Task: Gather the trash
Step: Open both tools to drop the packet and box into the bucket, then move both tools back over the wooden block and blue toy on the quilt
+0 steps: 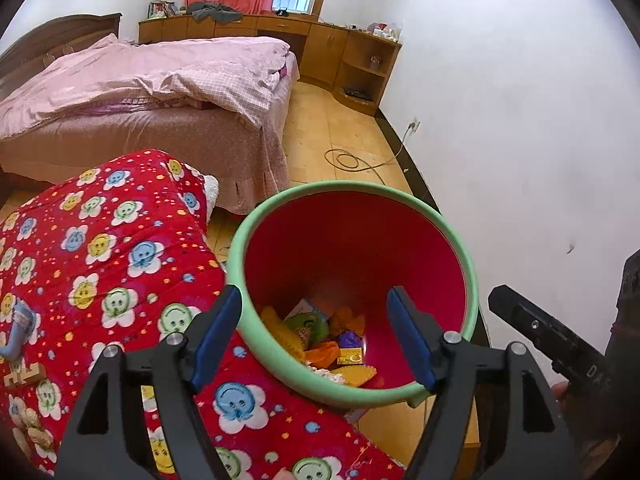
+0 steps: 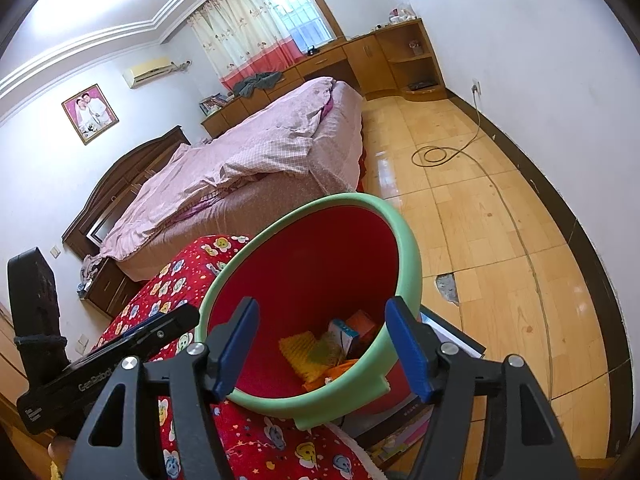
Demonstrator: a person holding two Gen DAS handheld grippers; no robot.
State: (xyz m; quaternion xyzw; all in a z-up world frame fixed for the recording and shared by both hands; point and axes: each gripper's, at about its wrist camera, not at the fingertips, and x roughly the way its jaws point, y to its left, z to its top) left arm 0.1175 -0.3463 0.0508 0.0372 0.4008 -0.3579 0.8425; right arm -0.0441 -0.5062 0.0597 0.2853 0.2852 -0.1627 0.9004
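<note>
I hold both grippers over a red bin with a green rim [image 1: 464, 240], which stands beside a red flower-print quilt [image 1: 100, 260] on the yellow floor. My left gripper [image 1: 316, 336] has its blue pads spread wide, gripping nothing. My right gripper [image 2: 322, 346] is likewise wide apart and empty. The trash [image 1: 320, 336], a heap of yellow, orange and green wrappers and small boxes, lies at the bin's bottom. A pink bed [image 1: 140, 92] stands behind.
</note>
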